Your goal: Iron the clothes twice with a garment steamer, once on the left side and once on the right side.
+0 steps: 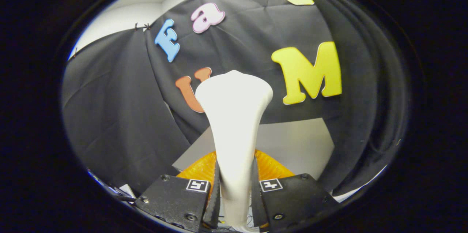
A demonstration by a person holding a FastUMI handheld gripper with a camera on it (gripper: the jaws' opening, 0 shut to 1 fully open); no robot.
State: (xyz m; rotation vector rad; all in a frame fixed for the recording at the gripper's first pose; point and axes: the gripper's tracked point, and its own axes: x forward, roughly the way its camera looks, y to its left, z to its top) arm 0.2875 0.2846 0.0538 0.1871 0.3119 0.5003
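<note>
The gripper (235,189) sits at the bottom centre of the frame, and its two black fingers (172,198) are closed in tight on the white garment steamer (234,123), one pressing each side of the narrow handle. So it's got a firm hold on it, barely any gap left. The steamer runs straight up from between the fingers through the middle of the frame, widening out into a flared head at the top, roughly dead centre. Just behind the fingers there's an orange ribbed thing (199,169) poking out either side of the handle, can't really tell what it is. Beyond that, a flat grey panel (292,145) in the lower right, with the black cloth wall (109,116) behind everything.
</note>
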